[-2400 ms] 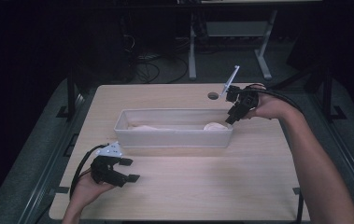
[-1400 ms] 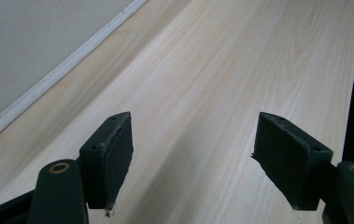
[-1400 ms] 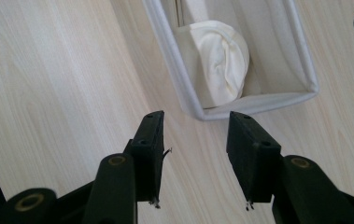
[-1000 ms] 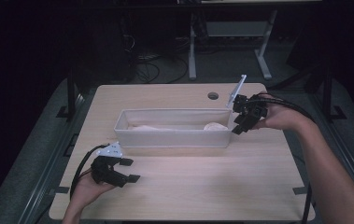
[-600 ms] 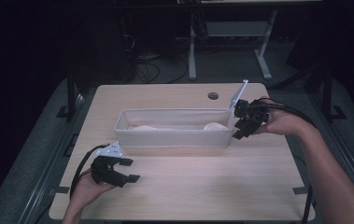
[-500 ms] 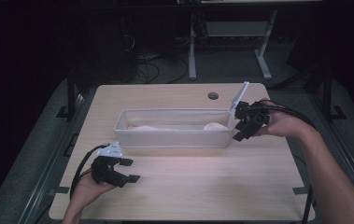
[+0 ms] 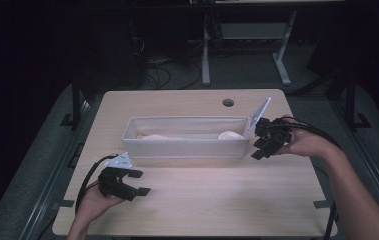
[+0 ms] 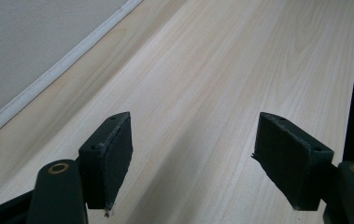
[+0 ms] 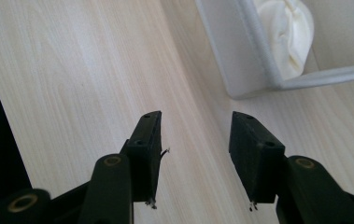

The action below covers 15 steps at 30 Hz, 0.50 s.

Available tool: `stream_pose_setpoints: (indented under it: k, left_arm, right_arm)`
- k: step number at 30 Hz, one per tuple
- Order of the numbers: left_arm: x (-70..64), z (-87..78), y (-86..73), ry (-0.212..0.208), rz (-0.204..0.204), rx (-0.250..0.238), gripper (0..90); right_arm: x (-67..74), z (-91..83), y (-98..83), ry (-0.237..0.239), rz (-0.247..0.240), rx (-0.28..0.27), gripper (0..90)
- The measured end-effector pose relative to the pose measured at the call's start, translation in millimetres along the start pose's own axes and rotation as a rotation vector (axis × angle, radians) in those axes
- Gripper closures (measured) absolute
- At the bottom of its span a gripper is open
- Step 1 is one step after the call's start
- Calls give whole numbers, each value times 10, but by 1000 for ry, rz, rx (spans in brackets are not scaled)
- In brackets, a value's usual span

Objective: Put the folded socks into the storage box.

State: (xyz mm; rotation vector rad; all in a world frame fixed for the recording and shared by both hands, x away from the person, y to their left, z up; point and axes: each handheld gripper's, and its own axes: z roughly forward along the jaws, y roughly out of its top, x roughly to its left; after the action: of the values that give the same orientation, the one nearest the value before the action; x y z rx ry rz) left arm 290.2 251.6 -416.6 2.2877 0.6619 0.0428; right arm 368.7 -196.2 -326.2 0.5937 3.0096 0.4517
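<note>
Two grippers idle, jaws spread, empty: left (image 7: 136,182) near the counter's (image 7: 227,195) front-left corner, right (image 7: 262,146) beside the bin's (image 7: 184,147) right end. Probably between steps; the cloth (image 9: 284,28) inside looks next.

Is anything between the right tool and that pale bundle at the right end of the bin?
Yes: the bin's end wall. The right tool is open over bare table outside the bin's corner, and the pale bundle lies inside, just behind that wall. Nothing covers the bin from above.
</note>
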Motion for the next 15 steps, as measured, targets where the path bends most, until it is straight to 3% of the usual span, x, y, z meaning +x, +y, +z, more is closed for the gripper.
stream_pose_setpoints:
  k: [15]
  left_arm:
    - [0,-13,1,4,2,-2,273]
  right_arm:
    - [52,137,-90,26,10,-7,532]
